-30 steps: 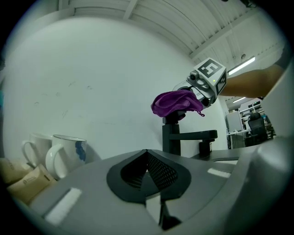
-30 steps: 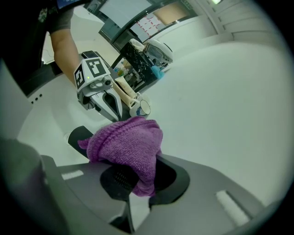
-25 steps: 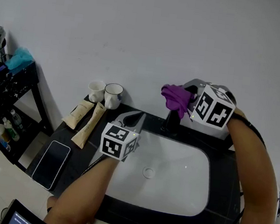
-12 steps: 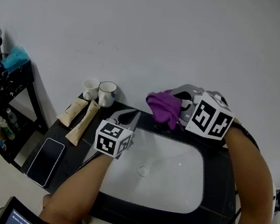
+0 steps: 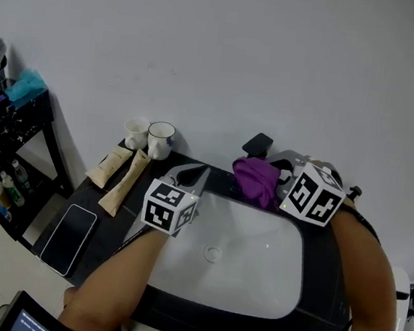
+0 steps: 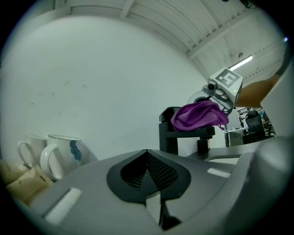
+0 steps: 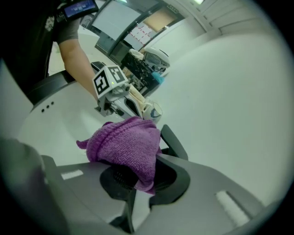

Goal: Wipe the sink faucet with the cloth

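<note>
Purple knit cloth (image 5: 256, 180), one, bunched, pinched in right hand-held gripper (image 7: 138, 181), resting on the single black faucet (image 6: 177, 133) at sink's (image 5: 252, 280) 12 o'clock. Left hand-held gripper (image 6: 148, 172) pressed together, empty. Two mugs (image 5: 160, 140), two tubes (image 5: 128, 181), one phone (image 5: 69, 235).

Two white mugs (image 5: 135, 133) (image 5: 160, 140) stand touching at the back left corner of the dark bench (image 5: 112, 224), against the wall. Just in front of them two tan tubes (image 5: 108, 167) (image 5: 127, 183) lie side by side, and a black phone (image 5: 69, 230) lies flat near the left edge. Left of the bench stands a black rack (image 5: 5, 149) holding bottles, with a teal cloth (image 5: 26, 87) on top.
</note>
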Tool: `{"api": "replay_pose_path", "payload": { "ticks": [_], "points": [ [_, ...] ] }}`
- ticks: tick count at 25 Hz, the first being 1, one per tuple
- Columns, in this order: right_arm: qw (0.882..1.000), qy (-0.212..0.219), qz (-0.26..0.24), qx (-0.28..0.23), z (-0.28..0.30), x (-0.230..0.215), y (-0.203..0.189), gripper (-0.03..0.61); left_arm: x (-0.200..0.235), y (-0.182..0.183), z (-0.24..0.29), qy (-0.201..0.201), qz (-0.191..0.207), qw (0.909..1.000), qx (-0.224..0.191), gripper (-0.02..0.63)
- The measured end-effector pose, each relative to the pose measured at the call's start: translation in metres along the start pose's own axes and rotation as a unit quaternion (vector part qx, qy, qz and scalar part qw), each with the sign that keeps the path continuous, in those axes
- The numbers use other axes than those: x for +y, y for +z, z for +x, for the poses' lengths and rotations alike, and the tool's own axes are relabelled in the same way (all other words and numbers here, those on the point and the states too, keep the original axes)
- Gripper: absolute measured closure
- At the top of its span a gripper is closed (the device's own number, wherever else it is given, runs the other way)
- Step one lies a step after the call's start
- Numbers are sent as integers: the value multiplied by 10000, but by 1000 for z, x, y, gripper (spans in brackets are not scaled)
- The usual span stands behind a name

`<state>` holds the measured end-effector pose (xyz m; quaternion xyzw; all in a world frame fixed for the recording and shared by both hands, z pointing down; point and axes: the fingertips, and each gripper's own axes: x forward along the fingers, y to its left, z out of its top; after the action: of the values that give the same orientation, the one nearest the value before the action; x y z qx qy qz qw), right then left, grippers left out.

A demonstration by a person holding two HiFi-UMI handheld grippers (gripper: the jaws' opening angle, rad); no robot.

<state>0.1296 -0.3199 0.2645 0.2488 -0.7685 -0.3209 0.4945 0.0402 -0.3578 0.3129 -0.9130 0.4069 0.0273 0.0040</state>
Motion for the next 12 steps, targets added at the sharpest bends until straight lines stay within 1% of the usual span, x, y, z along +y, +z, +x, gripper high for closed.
{"api": "replay_pose_path", "payload": {
  "ticks": [3, 6, 7, 9, 12],
  "points": [
    [9981, -429, 449, 49, 8, -16, -15, 531, -1, 0, 0, -10, -18, 10000, -7, 597],
    [9956, -636, 682, 64, 9, -20, -16, 531, -3, 1, 1, -36, -43, 10000, -26, 597],
    [9954, -666, 677, 109, 10, -21, -16, 531, -3, 1, 1, -41, -48, 10000, -30, 597],
    [9961, -668, 506, 258, 12, -20, -15, 531, -2, 1, 2, -38, -49, 10000, -19, 597],
    [9970, -568, 293, 434, 16, -16, -15, 531, -2, -1, 3, -41, -31, 10000, 16, 597]
  ]
}}
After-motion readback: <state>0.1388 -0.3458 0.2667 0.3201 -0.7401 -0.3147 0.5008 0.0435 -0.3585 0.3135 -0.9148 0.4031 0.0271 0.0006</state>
